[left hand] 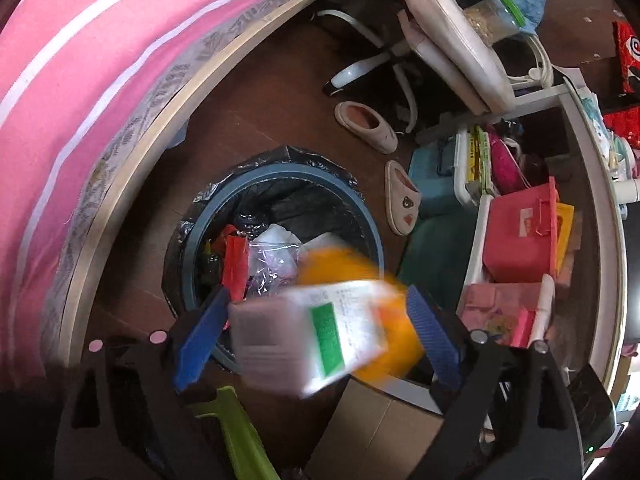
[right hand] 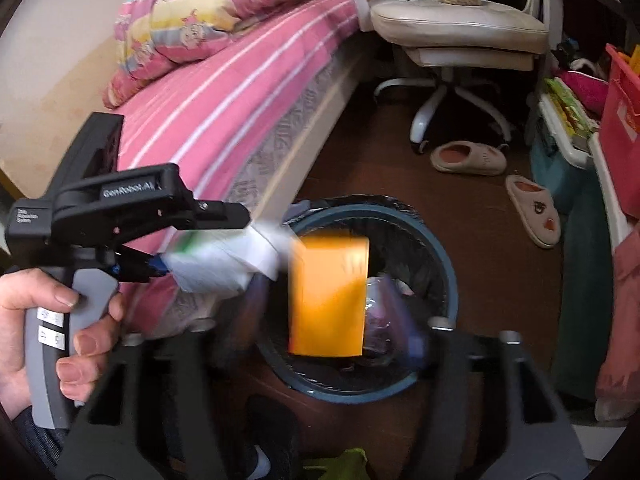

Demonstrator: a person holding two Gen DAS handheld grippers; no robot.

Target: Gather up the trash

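The left gripper (left hand: pixel 316 324) stands wide apart, its blue pads (left hand: pixel 200 332) on either side of a white carton (left hand: pixel 308 340) with a green label. The carton is blurred, and the pads seem clear of its sides, though the smear makes that hard to judge. The right gripper (right hand: pixel 332 316) is parted too, with an orange box (right hand: pixel 328 296) between its blurred fingers and apparently free of them. Both pieces hang above one round bin (left hand: pixel 372 236) lined with a black bag, already holding red and clear wrappers. Two slippers (right hand: pixel 468 158) lie on the floor beyond it, near one white swivel chair (right hand: pixel 460 28).
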